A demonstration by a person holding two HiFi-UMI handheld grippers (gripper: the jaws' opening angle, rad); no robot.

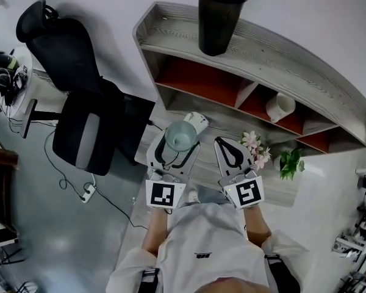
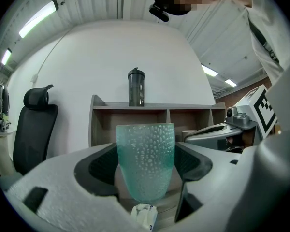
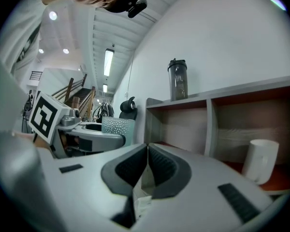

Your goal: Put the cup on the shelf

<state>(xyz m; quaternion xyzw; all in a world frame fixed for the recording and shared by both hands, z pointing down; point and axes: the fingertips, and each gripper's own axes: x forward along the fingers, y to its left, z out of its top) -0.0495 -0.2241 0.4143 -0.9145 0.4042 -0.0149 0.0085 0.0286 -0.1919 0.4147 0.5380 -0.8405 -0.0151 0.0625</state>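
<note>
A pale green dimpled glass cup (image 2: 145,161) stands upright between the jaws of my left gripper (image 2: 146,164), which is shut on it. From the head view the cup (image 1: 180,135) is held above the table in front of the wooden shelf (image 1: 256,57). My right gripper (image 1: 232,152) hovers beside it to the right, shut with nothing between its pads (image 3: 147,166). The cup (image 3: 118,129) also shows at the left of the right gripper view. The shelf's left compartment (image 2: 128,124) lies straight behind the cup.
A dark shaker bottle (image 1: 220,14) stands on the shelf top. A white mug (image 1: 280,107) sits in a middle compartment. Pink flowers (image 1: 255,148) and a small green plant (image 1: 290,162) rest on the table at the right. A black office chair (image 1: 73,96) stands left.
</note>
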